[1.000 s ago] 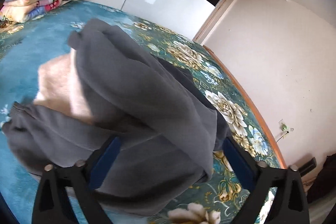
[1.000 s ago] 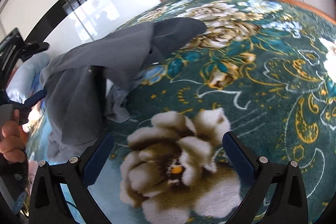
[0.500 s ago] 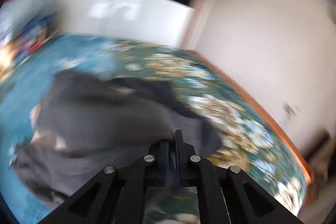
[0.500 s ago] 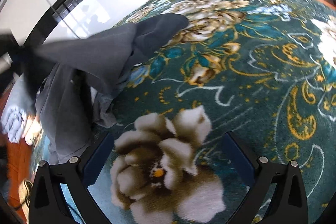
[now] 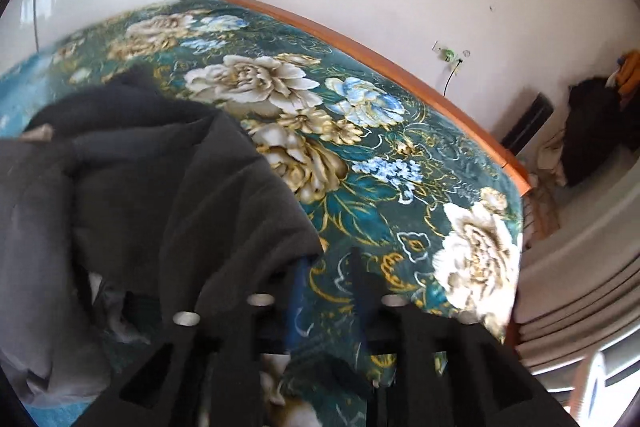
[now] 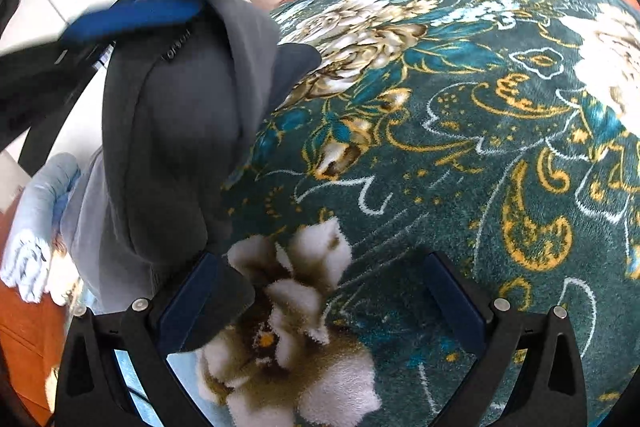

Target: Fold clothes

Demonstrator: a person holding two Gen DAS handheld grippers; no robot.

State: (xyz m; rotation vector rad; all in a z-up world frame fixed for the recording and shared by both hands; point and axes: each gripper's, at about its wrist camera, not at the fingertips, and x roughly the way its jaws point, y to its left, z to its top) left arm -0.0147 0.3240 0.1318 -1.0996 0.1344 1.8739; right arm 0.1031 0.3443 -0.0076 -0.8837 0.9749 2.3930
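A dark grey garment (image 5: 160,187) lies bunched on the floral teal bedspread (image 5: 360,155). One edge drapes over the left finger of my left gripper (image 5: 328,259). Its jaws are opening, and only bedspread shows in the narrow gap between them. In the right wrist view the left gripper (image 6: 152,7) is blurred at the top left, and the garment (image 6: 172,131) hangs down from it. My right gripper (image 6: 320,267) is wide open low over the bedspread (image 6: 440,107). The garment's lower end rests against its left finger, and nothing is between the pads.
The bed's wooden edge (image 5: 400,71) runs along a pale wall with a socket (image 5: 448,55). A dark pile of clothes (image 5: 592,123) sits beyond the bed's corner. A folded pale blue quilt (image 6: 36,219) lies behind the garment.
My left gripper went from open to shut on the garment, swung right and lifted a fold, and its jaws now stand apart. The garment now hangs close to the right gripper's left finger.
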